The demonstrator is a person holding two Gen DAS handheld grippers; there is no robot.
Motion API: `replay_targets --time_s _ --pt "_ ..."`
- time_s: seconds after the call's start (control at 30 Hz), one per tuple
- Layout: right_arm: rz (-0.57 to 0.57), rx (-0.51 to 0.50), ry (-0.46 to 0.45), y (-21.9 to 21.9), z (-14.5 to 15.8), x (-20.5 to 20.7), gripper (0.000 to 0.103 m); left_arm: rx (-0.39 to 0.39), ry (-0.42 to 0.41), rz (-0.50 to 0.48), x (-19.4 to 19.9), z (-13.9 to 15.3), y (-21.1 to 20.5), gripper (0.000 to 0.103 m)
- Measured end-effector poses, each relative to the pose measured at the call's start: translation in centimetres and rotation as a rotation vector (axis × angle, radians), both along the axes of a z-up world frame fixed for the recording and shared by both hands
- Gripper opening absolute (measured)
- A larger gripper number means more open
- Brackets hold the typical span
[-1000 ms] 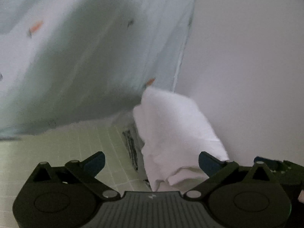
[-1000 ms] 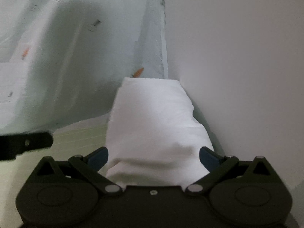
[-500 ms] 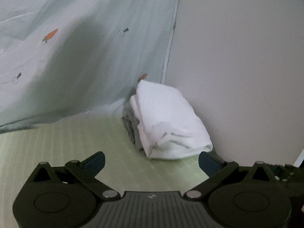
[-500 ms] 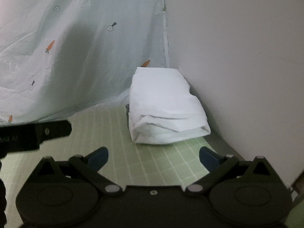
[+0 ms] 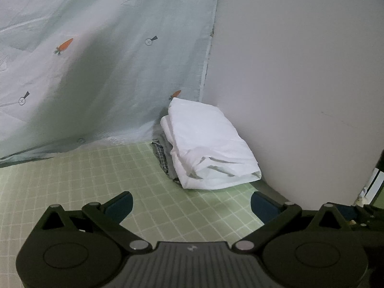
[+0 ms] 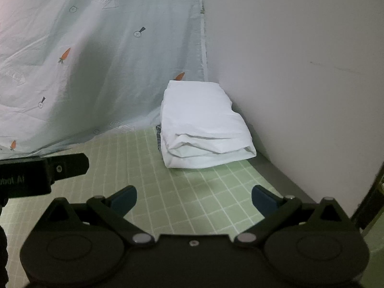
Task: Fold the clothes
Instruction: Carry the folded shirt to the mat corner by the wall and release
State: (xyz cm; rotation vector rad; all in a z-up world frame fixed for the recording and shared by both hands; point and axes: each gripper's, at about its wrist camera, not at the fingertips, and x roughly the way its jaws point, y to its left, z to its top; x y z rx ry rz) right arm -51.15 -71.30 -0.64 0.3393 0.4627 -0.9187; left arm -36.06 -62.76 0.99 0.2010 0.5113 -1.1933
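the left gripper (image 5: pixel 191 201) hangs empty, fingers apart, short of the folded white garment (image 5: pixel 206 146). that bundle lies on a checked garment (image 5: pixel 161 154) against the wall (image 5: pixel 300 76). the right gripper (image 6: pixel 194 196) is likewise spread. stacking looks finished; next calls for another piece.

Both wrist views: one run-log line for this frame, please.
left gripper: open, empty | right gripper: open, empty | folded white garment: stacked on checked garment, in corner on green mat | contact: none
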Motion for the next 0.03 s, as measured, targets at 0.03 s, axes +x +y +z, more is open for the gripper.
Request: replay_targets --time_s 0.03 --pt "-0.001 -0.001 -0.001 0.02 0.01 -0.09 0.103 0.0 -0.001 -0.002 -0.1 -0.04 0.07 0.103"
